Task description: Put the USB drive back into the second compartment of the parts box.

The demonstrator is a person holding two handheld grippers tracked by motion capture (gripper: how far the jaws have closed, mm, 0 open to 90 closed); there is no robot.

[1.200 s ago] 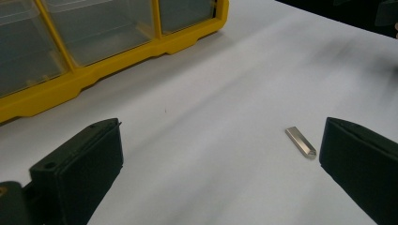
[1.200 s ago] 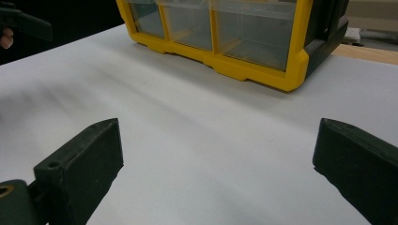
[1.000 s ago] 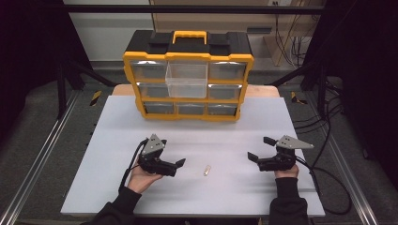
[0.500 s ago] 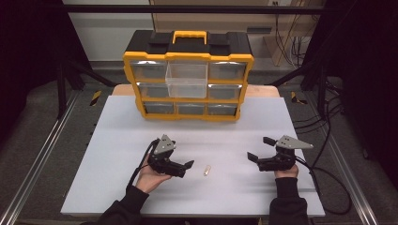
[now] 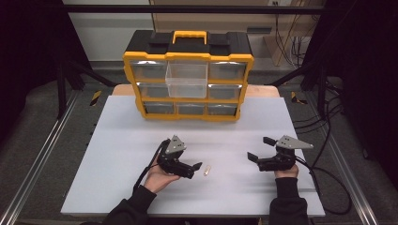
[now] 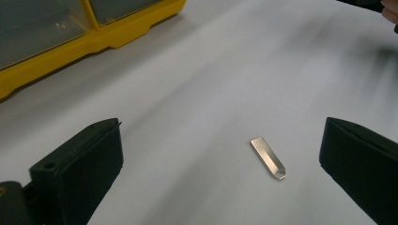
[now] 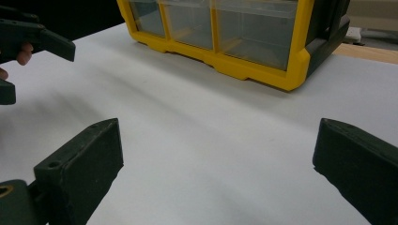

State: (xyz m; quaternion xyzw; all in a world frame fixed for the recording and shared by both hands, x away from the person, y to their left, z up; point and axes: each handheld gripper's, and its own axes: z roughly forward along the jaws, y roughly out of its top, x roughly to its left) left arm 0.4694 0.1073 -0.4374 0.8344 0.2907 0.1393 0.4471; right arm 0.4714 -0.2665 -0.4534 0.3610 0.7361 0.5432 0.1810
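The left gripper [image 5: 196,167] hovered low, jaws spread wide, lined up on the small flat silvery metal tab [image 6: 268,157] lying loose on the white tabletop [image 5: 122,154]. Nothing was gripped yet. The right gripper [image 5: 259,149] waited well apart, also spread, the yellow drawer organiser [image 5: 187,75] beyond.

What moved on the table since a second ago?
The left gripper slid to the right across the white table, up close to the little metal piece, with its fingers open and nothing picked up. The metal piece, the right gripper and the yellow drawer box stayed where they were.
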